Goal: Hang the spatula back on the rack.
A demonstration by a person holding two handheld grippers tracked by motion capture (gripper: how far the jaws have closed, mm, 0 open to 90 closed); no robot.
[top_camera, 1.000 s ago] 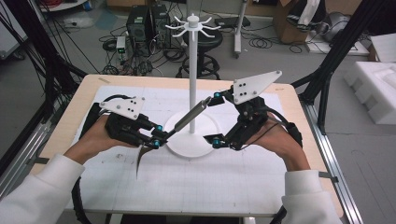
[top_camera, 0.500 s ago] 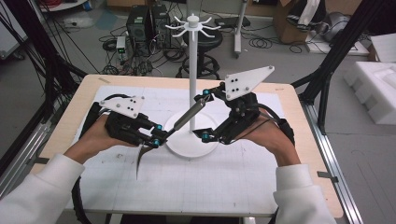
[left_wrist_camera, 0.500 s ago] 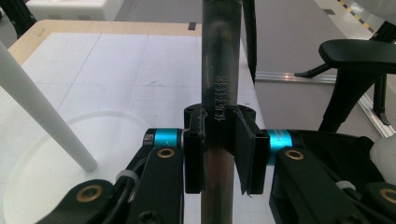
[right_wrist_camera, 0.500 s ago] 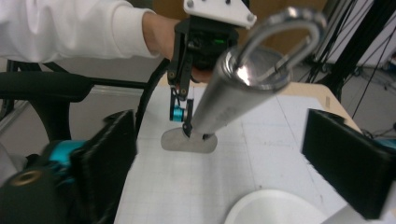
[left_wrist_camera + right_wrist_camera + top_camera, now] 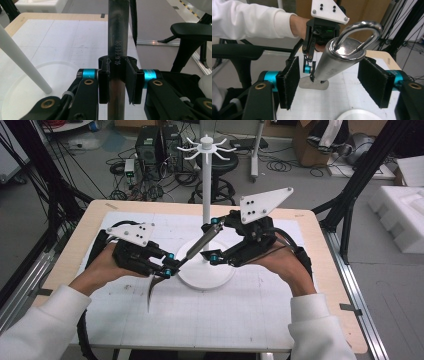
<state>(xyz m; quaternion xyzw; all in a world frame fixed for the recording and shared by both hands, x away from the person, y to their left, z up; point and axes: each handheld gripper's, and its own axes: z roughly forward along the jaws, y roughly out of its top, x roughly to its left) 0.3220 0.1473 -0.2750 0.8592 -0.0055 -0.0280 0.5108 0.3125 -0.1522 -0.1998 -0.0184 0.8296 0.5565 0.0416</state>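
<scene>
White table, steel utensil on stand base

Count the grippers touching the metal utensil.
1. The left gripper is shut on the metal utensil at its shaft; the right gripper, jaws just closing, flanks the handle's looped end, pads apart from it.

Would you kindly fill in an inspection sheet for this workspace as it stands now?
Surface: wooden table under a white gridded mat, lightly smudged.
Job's things: metal utensil with a ring-ended handle; white hanger stand on a round base.
Clutter: nothing seen.
Grippers: left gripper shut on the utensil's shaft; right gripper open, jaws just closing around the handle's ring end, pads not touching.
Cables: black cables trail along both forearms.
Surroundings: loose floor cables, a stool, white foam blocks.
</scene>
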